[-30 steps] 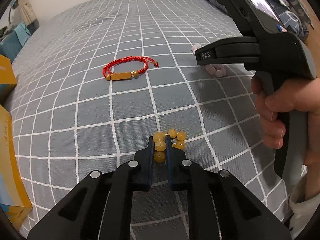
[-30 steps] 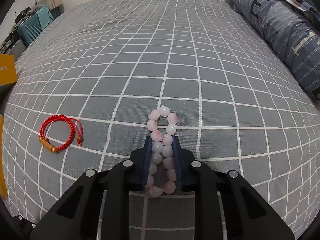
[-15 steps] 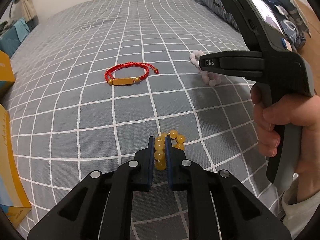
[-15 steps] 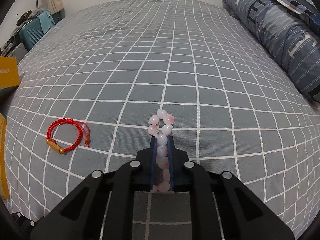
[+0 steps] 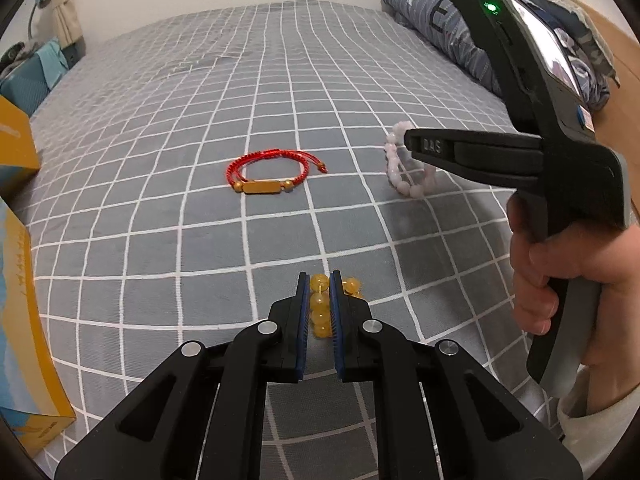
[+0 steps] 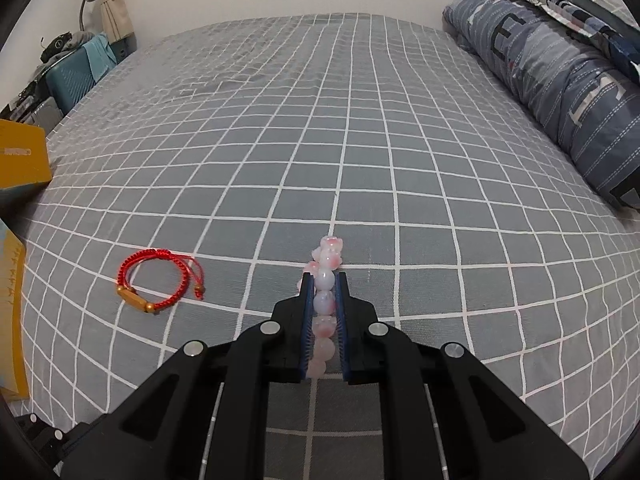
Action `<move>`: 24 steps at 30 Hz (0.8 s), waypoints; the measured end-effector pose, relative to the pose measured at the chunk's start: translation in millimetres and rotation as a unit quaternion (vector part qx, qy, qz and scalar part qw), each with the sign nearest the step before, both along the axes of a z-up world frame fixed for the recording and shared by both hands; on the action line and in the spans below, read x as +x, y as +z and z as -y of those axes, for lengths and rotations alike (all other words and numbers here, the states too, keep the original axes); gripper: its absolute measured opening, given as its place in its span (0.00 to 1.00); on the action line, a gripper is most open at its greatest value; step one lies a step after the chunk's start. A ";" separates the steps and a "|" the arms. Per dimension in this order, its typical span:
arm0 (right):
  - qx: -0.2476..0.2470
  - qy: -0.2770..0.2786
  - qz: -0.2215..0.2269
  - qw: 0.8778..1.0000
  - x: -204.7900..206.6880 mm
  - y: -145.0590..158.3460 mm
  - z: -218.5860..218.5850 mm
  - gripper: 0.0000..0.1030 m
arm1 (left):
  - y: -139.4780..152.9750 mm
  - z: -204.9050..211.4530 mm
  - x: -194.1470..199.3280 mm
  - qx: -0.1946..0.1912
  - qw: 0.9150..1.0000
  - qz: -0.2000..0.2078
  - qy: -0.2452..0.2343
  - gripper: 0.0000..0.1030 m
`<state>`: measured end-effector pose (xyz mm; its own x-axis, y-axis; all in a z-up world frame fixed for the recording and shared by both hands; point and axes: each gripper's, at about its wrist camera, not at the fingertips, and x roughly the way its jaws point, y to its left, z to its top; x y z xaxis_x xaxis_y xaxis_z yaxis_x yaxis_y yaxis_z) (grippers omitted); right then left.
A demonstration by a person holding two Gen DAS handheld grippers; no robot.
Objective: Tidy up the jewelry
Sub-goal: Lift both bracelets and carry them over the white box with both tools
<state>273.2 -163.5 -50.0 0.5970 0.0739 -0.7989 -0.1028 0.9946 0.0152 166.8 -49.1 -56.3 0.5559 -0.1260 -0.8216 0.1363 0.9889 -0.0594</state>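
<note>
We hold one bracelet in each gripper. The left gripper point(image 5: 320, 292) is closed narrow on the yellow bead bracelet point(image 5: 322, 308), whose round, glossy beads stack along the finger axis, with a few showing past the right tip. The right gripper point(image 6: 323, 288) is likewise clamped on the pink bead bracelet point(image 6: 325, 292); its smooth, cloudy beads run in a line between the blue ribbed pads point(image 6: 307, 320), and the free end of the loop sticks out forward of the tips. In the left view this loop point(image 5: 400, 168) hangs from the gripper with its lower beads at or just above the bedspread point(image 5: 280, 80).

We take the red cord bracelet point(image 5: 268, 174) as landmark. It lies flat on the bedspread, a braided loop with a gold bar and two small beads. The pink bracelet is to its right, the yellow one nearer the camera. In our judgement the left gripper is closer to the yellow boxes point(image 5: 24, 320) at the left edge, a likely destination, though we cannot tell.

The grey checked bedspread is soft, so beads may sink or roll slightly on release.
</note>
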 end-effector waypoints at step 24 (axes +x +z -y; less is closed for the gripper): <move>0.004 0.015 0.057 0.998 -36.0 46.4 -17.1 0.10 | 33.8 -25.0 -17.9 -0.001 0.999 0.044 0.032 0.09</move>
